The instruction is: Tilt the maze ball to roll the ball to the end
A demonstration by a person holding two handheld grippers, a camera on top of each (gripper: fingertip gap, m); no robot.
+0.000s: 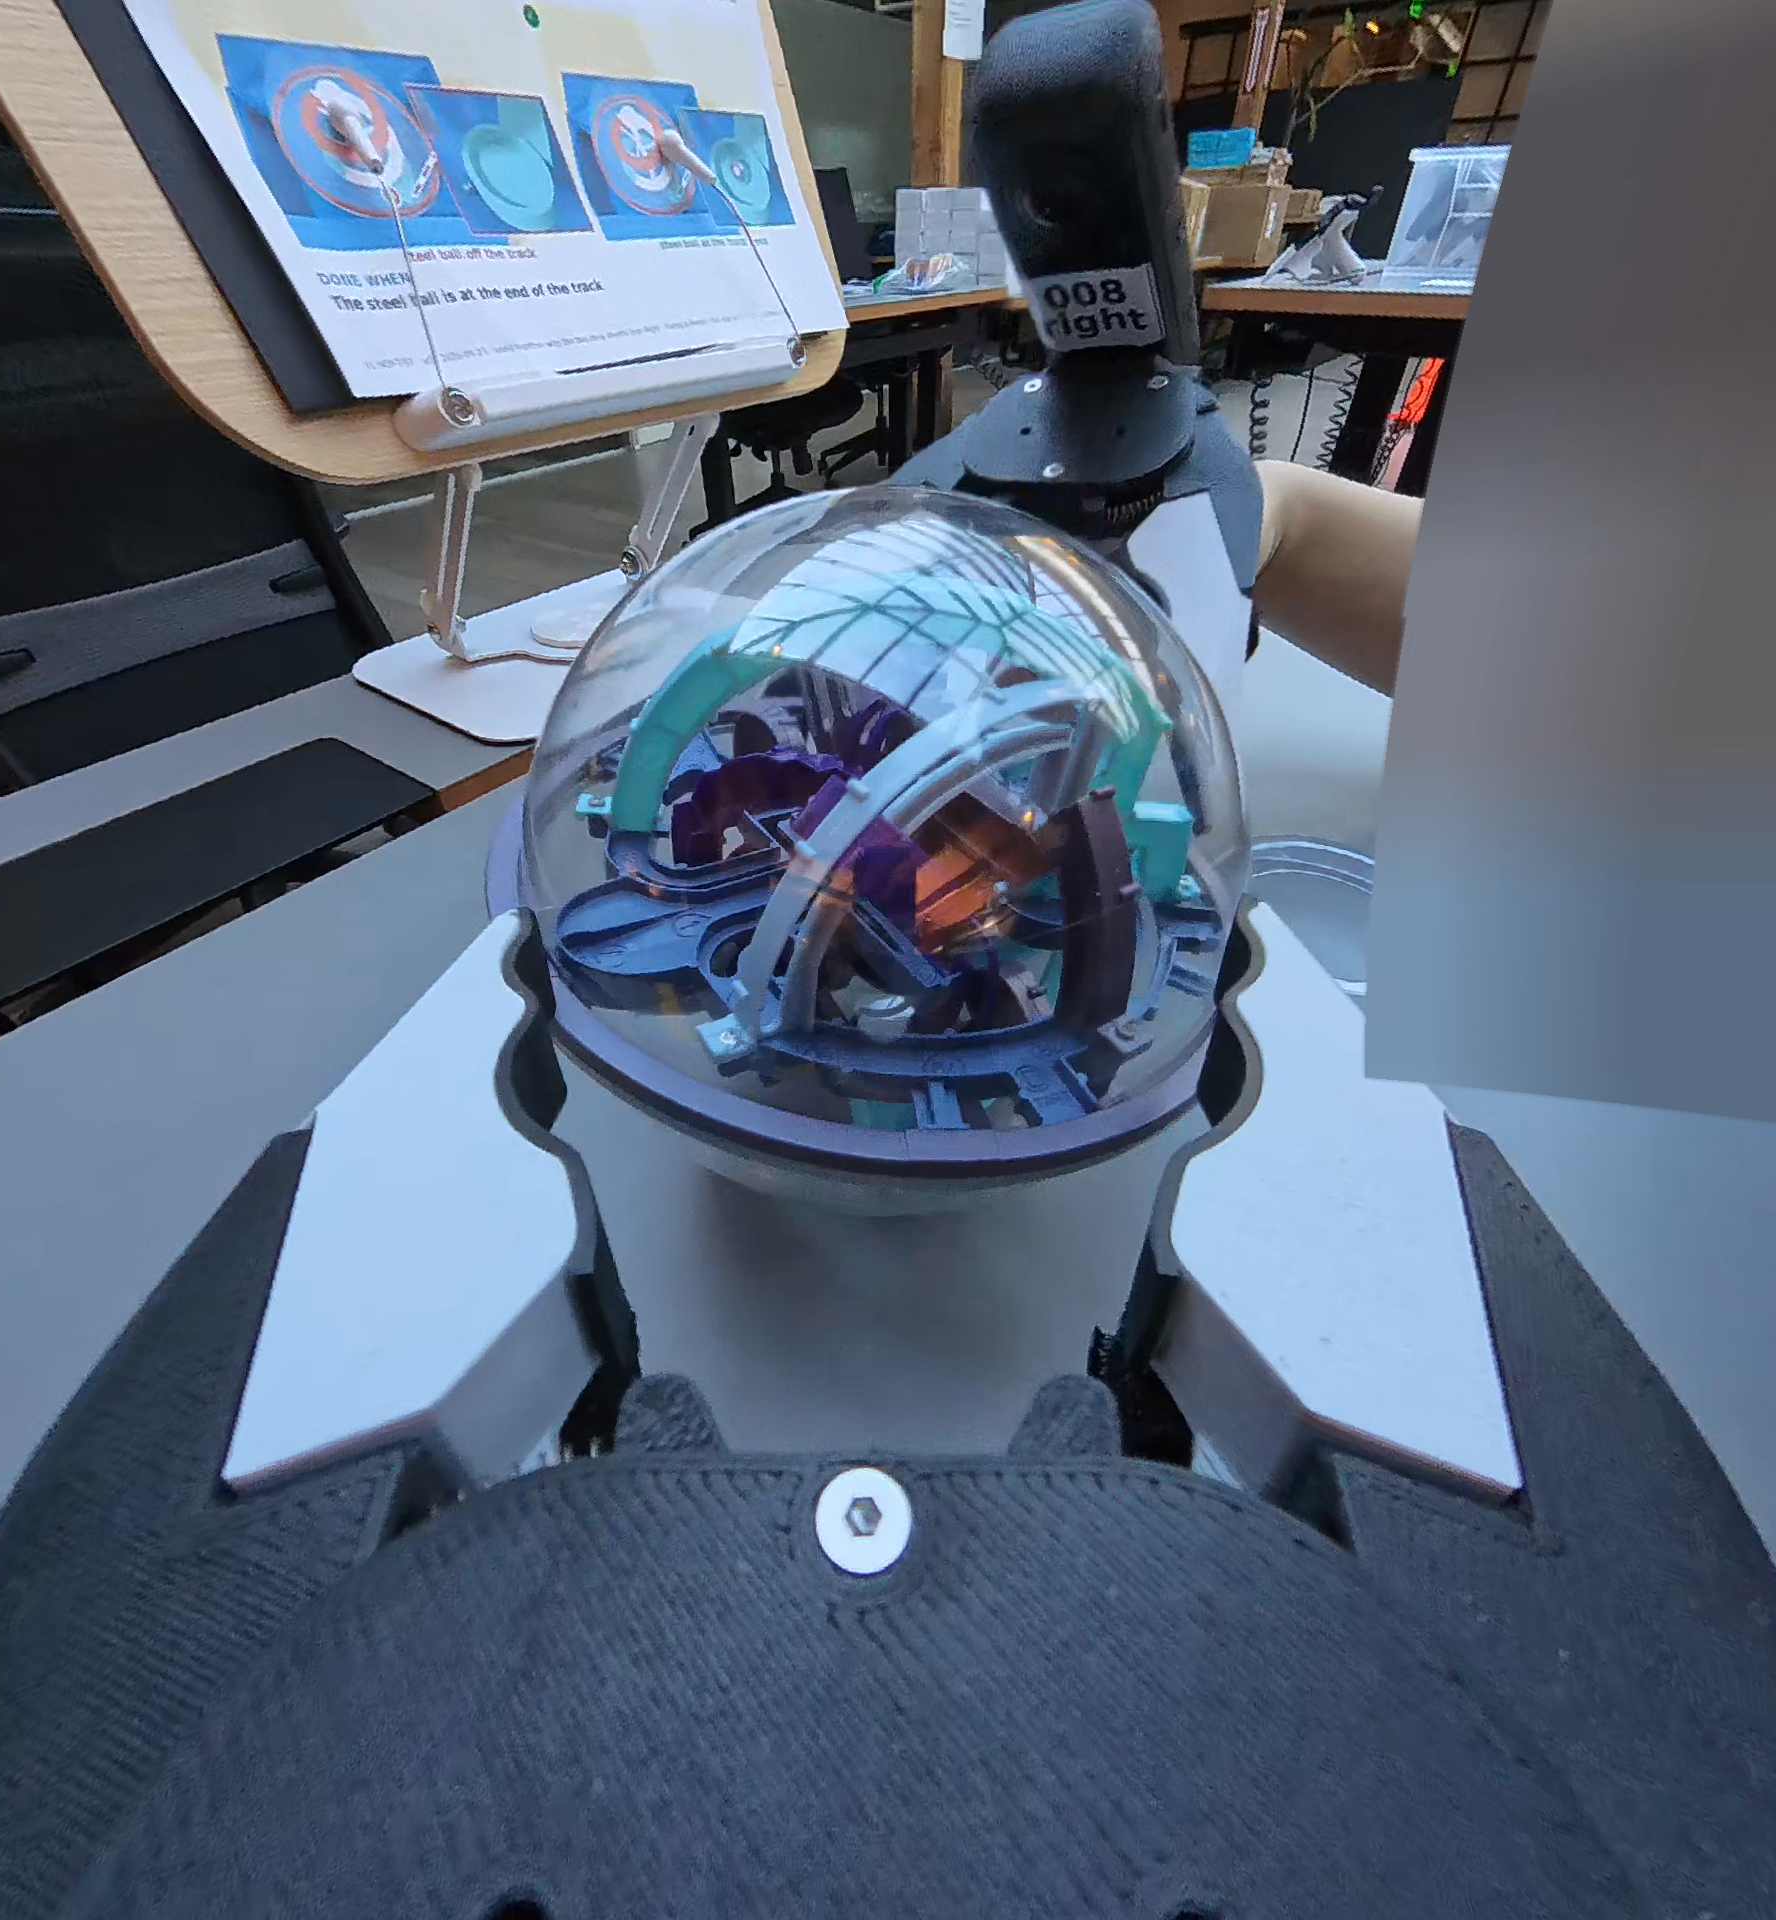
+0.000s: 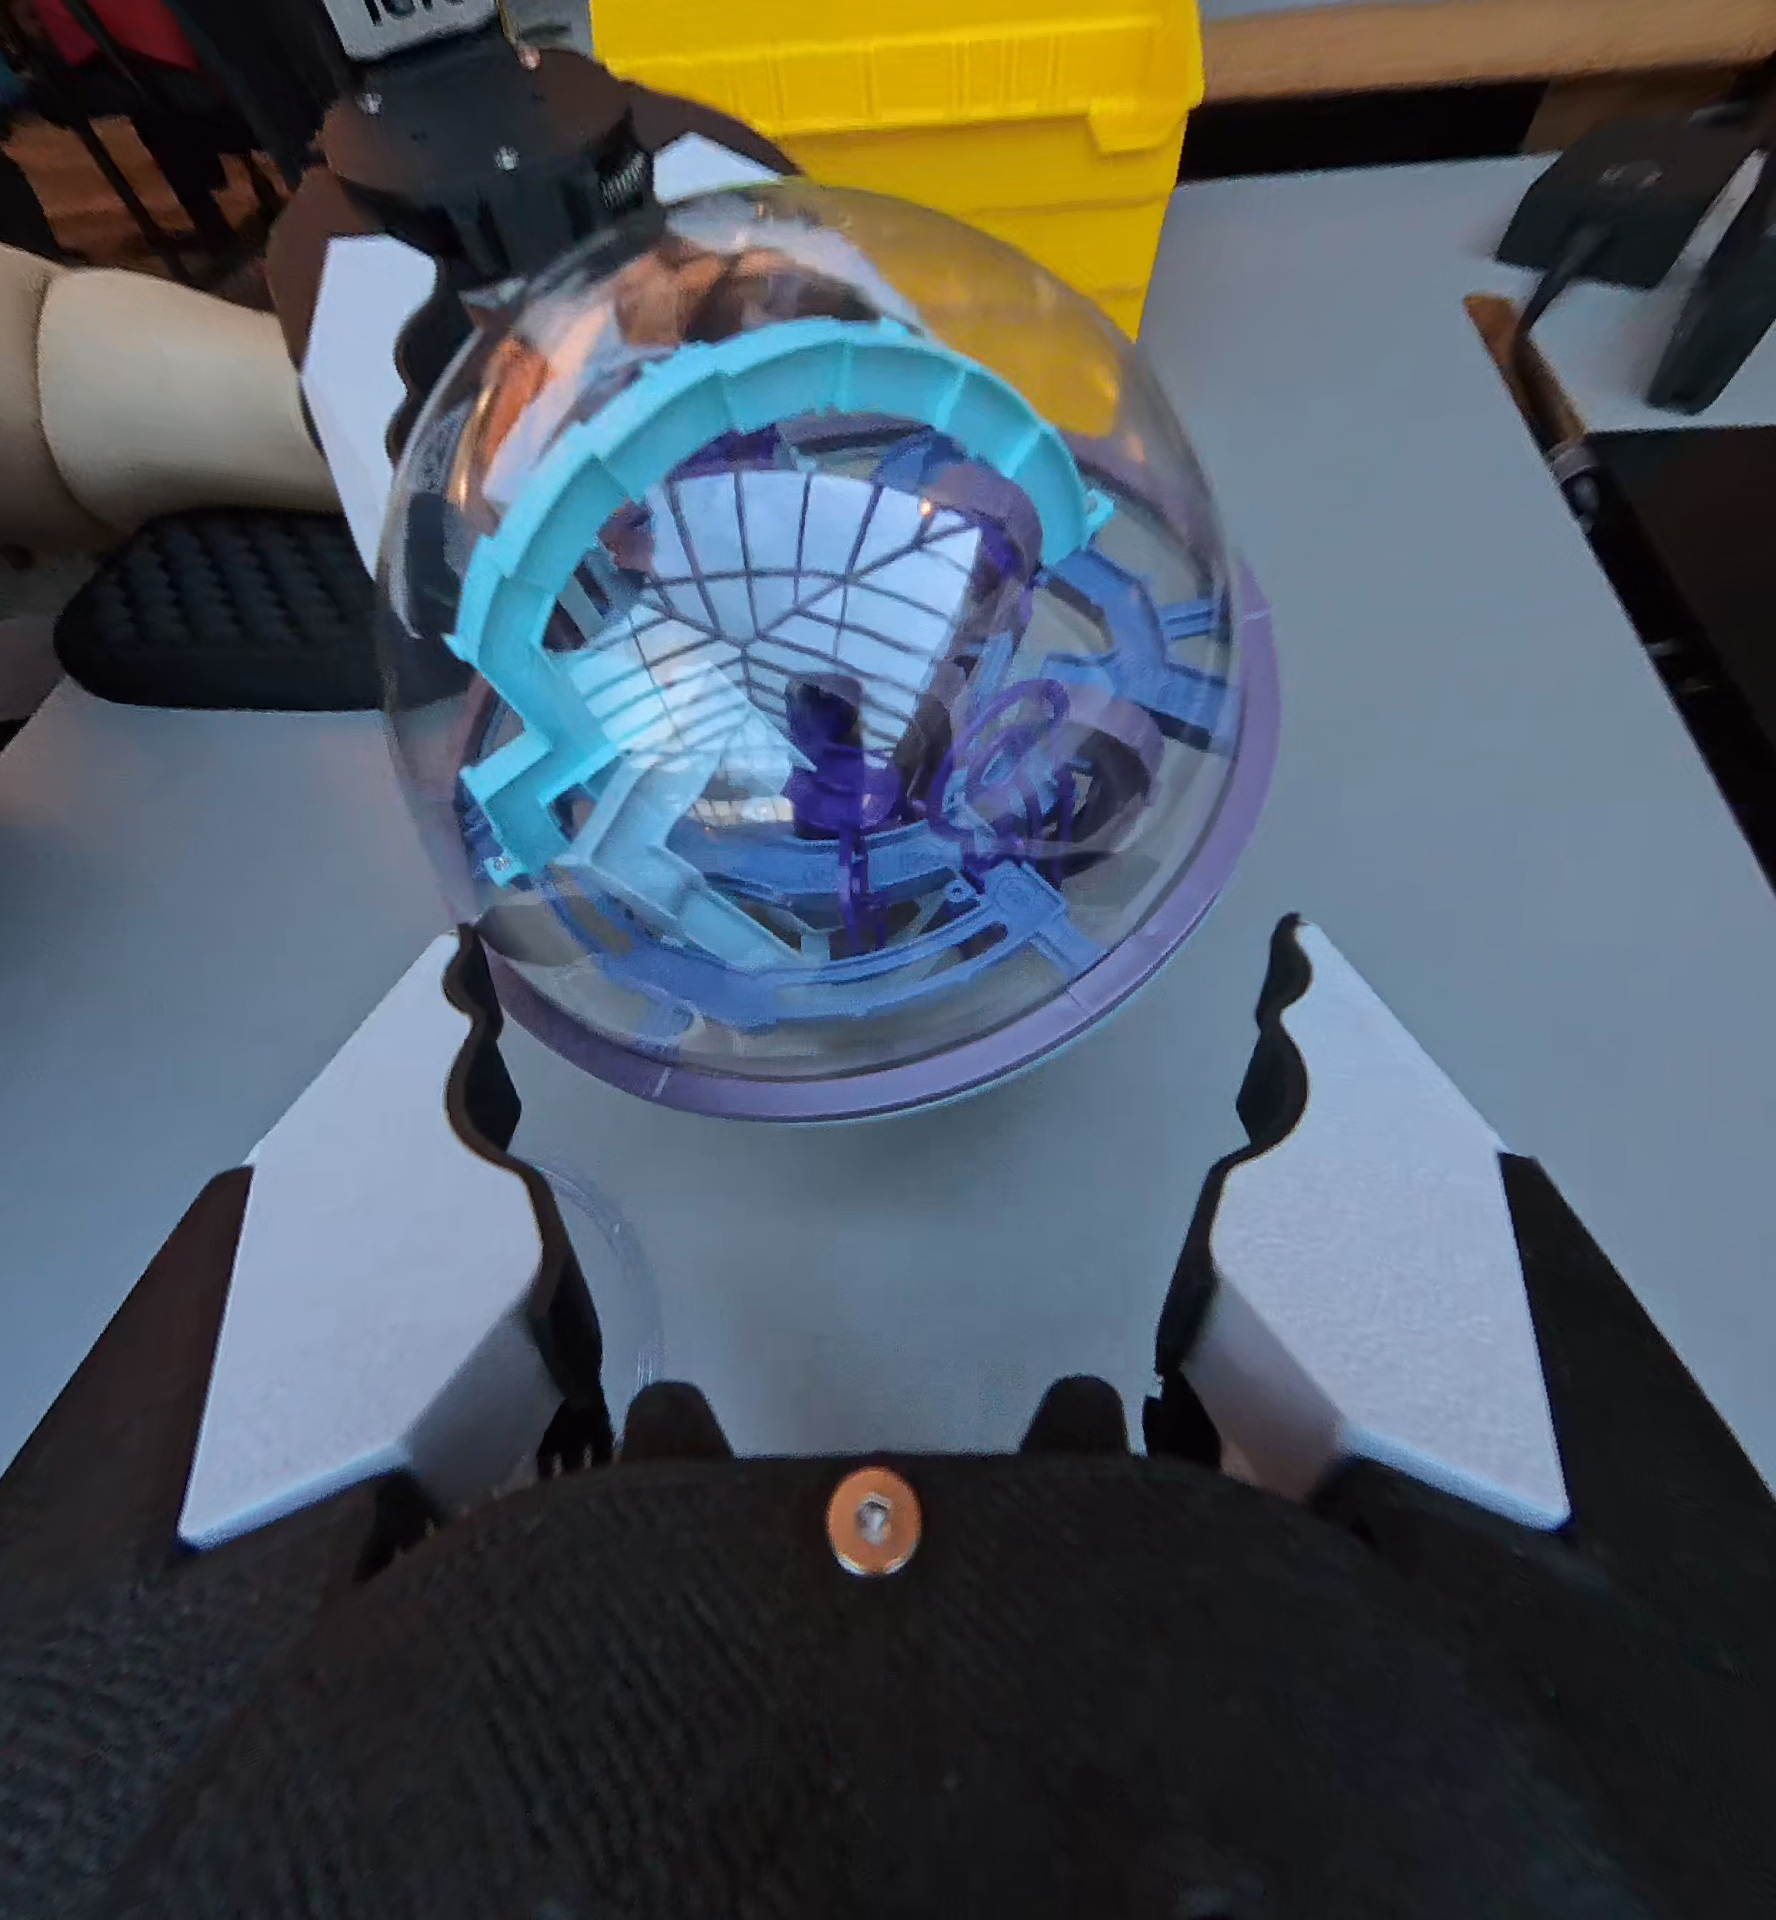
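Note:
The maze ball (image 1: 884, 831) is a clear sphere with teal, blue, purple and grey tracks and a purple ring round its middle. My left gripper (image 1: 879, 935) is shut on it, both fingertips pressed to its sides at the ring, holding it just above the grey table (image 1: 188, 1143). A small silvery ball (image 1: 884, 1006) seems to sit low in the maze. In the right wrist view the maze ball (image 2: 822, 665) is tilted. My right gripper (image 2: 879, 945) is open on its near side. Its left fingertip (image 2: 470, 966) is at the ring and the right one stands apart. The left gripper (image 2: 510, 156) shows behind.
A wooden document stand with a printed sheet (image 1: 489, 208) stands at the back left. A clear plastic dish (image 1: 1310, 883) lies beside the ball. A yellow bin (image 2: 894, 104) and black objects (image 2: 1694, 239) stand past the ball. A person's arm (image 1: 1331, 561) is behind.

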